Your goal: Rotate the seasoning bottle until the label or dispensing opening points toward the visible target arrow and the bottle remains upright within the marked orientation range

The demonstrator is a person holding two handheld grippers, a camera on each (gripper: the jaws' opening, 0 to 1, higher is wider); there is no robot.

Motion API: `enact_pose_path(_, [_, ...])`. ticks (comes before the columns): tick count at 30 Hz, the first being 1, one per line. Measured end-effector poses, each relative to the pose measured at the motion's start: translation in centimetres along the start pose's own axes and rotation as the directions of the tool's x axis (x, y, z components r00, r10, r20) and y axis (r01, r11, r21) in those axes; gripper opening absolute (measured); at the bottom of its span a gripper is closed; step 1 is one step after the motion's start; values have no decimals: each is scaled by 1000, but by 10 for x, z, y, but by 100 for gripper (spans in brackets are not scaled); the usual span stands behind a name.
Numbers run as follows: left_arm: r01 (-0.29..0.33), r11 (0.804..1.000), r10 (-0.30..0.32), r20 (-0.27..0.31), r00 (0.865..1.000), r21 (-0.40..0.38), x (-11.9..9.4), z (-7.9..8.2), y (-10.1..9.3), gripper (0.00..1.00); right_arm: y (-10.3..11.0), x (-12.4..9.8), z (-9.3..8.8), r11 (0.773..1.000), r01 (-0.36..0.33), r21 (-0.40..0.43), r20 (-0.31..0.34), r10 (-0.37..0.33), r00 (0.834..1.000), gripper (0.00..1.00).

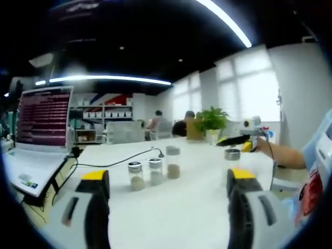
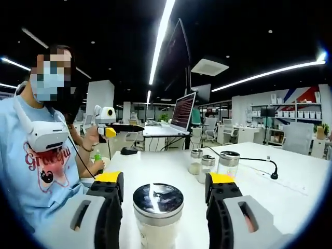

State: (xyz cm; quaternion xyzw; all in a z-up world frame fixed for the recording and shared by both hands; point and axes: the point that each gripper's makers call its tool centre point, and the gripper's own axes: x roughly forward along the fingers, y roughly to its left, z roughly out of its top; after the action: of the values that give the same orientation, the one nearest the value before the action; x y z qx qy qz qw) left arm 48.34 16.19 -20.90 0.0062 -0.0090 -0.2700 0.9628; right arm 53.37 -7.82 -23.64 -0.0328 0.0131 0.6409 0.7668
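A seasoning bottle [image 2: 157,202] with a shiny silver lid stands upright on the white table [image 2: 155,166], between the jaws of my right gripper [image 2: 165,178]. The jaws stand open, with a gap on each side of the lid. In the left gripper view the same bottle [image 1: 232,154] sits just below the right gripper [image 1: 238,143], which a hand holds. My left gripper [image 1: 167,175] is open and holds nothing, back from three more upright bottles [image 1: 155,171]. The right gripper view shows those three bottles [image 2: 207,166] farther off and the left gripper [image 2: 110,130] raised at the left.
An open laptop [image 1: 44,119] sits at the table's end, with a black cable [image 1: 119,162] and a small microphone [image 2: 271,175] running across the top. A potted plant [image 1: 211,120] stands behind. A person [image 2: 41,155] sits close by the table's edge. People sit far back.
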Motion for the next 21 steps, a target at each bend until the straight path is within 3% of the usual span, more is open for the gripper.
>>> enact_pose_path(5, [6, 1000, -6, -7, 1000, -2, 1, -1, -2, 99, 2, -5, -14, 999, -39, 32, -16, 39, 999, 56])
enact_pose_path(14, [5, 1000, -5, -10, 1000, -5, 3, -2, -2, 98, 9, -5, -28, 999, -47, -7, -79, 46, 996, 42])
enact_pose_path(21, [6, 1000, -6, -9, 1000, -10, 1, -2, -1, 98, 10, -3, -29, 998, -59, 24, -57, 61, 997, 40])
